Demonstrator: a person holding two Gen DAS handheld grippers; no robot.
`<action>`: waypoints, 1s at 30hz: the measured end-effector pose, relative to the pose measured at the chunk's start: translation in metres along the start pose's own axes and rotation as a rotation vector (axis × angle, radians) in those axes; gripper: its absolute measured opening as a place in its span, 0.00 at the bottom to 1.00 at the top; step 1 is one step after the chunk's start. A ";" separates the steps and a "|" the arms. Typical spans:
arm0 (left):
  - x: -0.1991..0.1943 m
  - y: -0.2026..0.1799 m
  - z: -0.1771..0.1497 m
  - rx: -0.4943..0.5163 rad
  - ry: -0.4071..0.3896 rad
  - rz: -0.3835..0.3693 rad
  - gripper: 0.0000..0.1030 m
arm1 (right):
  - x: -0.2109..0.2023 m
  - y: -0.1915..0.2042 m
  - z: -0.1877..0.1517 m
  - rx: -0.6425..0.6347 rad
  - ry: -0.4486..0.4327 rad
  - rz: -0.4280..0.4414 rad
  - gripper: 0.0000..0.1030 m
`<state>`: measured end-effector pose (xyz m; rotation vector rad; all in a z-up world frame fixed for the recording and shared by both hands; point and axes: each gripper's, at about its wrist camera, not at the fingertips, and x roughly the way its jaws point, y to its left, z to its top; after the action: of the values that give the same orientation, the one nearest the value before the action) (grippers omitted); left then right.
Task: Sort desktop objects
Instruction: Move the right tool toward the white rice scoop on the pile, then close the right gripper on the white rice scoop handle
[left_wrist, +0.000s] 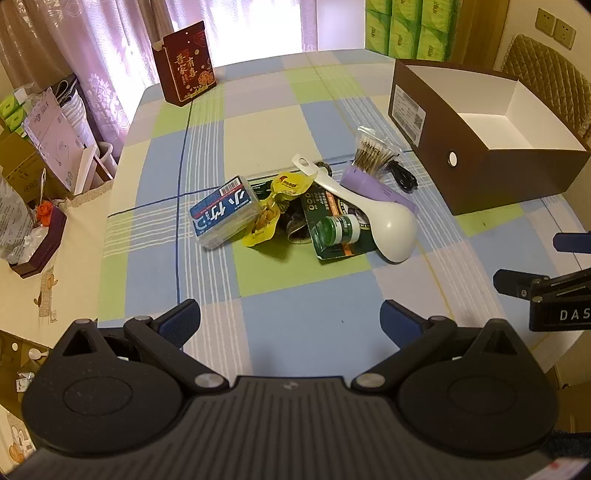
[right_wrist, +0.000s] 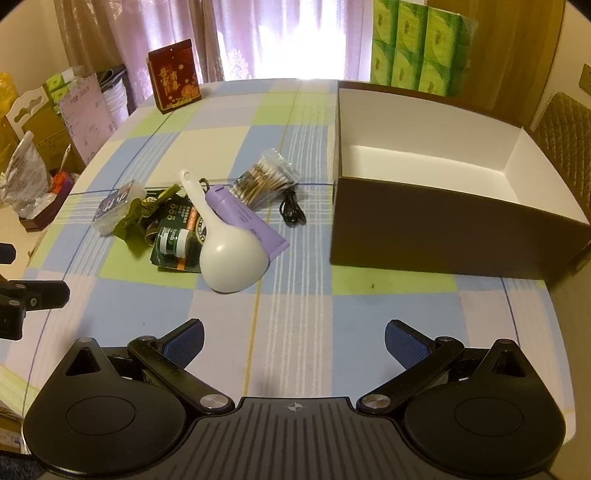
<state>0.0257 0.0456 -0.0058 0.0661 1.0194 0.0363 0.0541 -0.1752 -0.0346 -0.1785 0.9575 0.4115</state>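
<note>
A heap of small objects lies mid-table: a white rice scoop (left_wrist: 384, 218) (right_wrist: 229, 258), a blue toothpick box (left_wrist: 225, 210) (right_wrist: 118, 205), a yellow snack packet (left_wrist: 269, 206), a green-capped bottle (left_wrist: 338, 229) (right_wrist: 175, 240) on a dark green packet, a purple case (left_wrist: 376, 190) (right_wrist: 243, 218), a cotton-swab bag (left_wrist: 373, 155) (right_wrist: 266, 177) and a black cable (left_wrist: 402, 177) (right_wrist: 291, 212). An empty brown box (left_wrist: 491, 155) (right_wrist: 443, 221) with a white inside stands to the right. My left gripper (left_wrist: 291, 321) and right gripper (right_wrist: 293, 339) hover open near the front edge, holding nothing.
A red gift box (left_wrist: 186, 66) (right_wrist: 173, 75) stands at the table's far left. Green tissue packs (right_wrist: 417, 48) are stacked behind the brown box. A cluttered side table (left_wrist: 33, 192) lies to the left, a padded chair (left_wrist: 550, 81) to the right. A checked cloth (left_wrist: 295, 295) covers the table.
</note>
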 end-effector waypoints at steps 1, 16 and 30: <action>0.001 0.001 0.001 -0.001 0.001 0.000 0.99 | 0.001 0.000 0.000 0.000 0.000 0.000 0.98; 0.024 0.020 0.015 0.000 -0.010 0.007 0.99 | 0.032 0.009 0.011 -0.041 -0.060 0.049 0.98; 0.057 0.038 0.021 0.027 -0.021 -0.026 0.99 | 0.074 0.031 0.015 -0.187 -0.097 0.087 0.98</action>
<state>0.0735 0.0862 -0.0401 0.0777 0.9996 -0.0023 0.0897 -0.1224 -0.0857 -0.2851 0.8331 0.5857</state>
